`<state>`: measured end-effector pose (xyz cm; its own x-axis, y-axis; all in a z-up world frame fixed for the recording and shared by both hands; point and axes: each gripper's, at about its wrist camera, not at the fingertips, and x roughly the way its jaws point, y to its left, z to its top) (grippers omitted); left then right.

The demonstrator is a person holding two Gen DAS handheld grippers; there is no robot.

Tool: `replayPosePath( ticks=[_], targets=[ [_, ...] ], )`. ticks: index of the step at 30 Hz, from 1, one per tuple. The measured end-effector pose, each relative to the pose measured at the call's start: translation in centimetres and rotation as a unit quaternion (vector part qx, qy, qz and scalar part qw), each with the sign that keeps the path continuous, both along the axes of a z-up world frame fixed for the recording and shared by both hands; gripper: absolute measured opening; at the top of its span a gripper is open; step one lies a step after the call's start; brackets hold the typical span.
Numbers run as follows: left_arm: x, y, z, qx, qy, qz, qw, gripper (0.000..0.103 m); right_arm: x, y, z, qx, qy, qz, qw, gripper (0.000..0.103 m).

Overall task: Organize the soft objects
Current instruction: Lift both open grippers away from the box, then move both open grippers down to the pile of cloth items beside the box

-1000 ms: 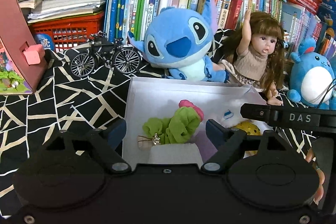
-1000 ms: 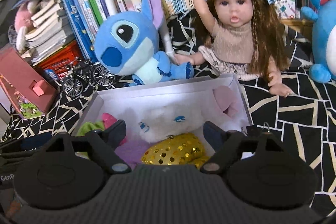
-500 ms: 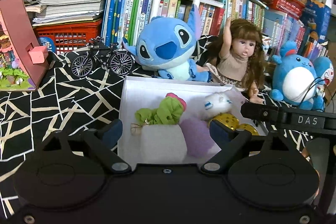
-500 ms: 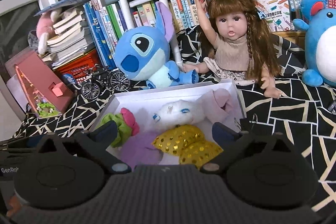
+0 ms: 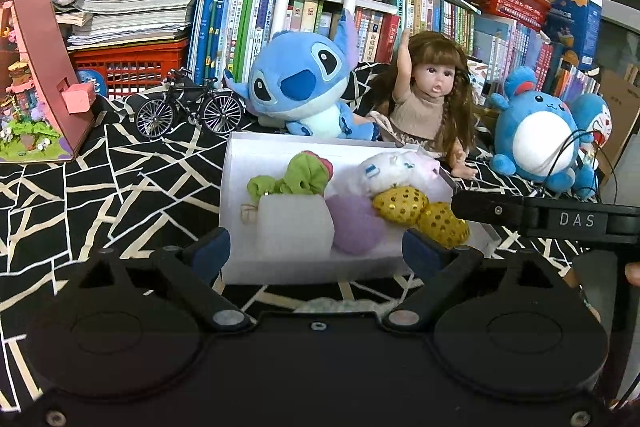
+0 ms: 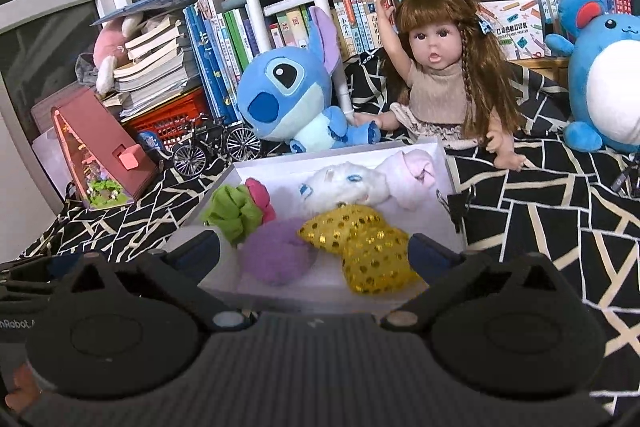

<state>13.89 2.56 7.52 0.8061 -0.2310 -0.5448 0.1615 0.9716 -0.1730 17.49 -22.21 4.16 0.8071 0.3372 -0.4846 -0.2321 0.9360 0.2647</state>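
Observation:
A white box (image 5: 256, 155) (image 6: 448, 171) sits on the black patterned cloth and holds several soft things: a green and pink scrunchie (image 5: 298, 177) (image 6: 236, 207), a white foam block (image 5: 294, 227), a purple pom (image 5: 356, 227) (image 6: 276, 255), a gold sequin star (image 5: 420, 211) (image 6: 368, 243), a white plush (image 5: 386, 169) (image 6: 340, 187) and a pink cloth (image 6: 412, 175). My left gripper (image 5: 316, 251) is open and empty in front of the box. My right gripper (image 6: 314, 247) is open and empty over the box's near edge.
Behind the box sit a blue Stitch plush (image 5: 304, 87) (image 6: 288, 95), a doll (image 5: 432, 99) (image 6: 444, 75) and a blue round plush (image 5: 536, 131) (image 6: 604, 67). A toy bicycle (image 5: 188, 107), a red basket (image 5: 128, 67), a pink house model (image 5: 36, 83) and bookshelves stand around.
Both grippers have pulled back and risen from the box, so more of its contents and near wall show. Both stay open and empty.

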Motion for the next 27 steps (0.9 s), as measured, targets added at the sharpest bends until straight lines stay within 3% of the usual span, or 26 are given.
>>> replayPosePath(
  ticks=[10, 27],
  targets=[
    [-2.6, 0.7, -1.2, -0.004, -0.003, 0.013, 0.9999, 0.094, -2.9, -0.4, -1.3, -0.002, -0.013, -0.006, 1.0, 0.103],
    [-6.6, 1.0, -3.9, 0.025, -0.026, 0.034, 0.9988, 0.095, -8.3, 0.5, -4.0, -0.025, -0.063, -0.017, 0.998, 0.103]
  ],
)
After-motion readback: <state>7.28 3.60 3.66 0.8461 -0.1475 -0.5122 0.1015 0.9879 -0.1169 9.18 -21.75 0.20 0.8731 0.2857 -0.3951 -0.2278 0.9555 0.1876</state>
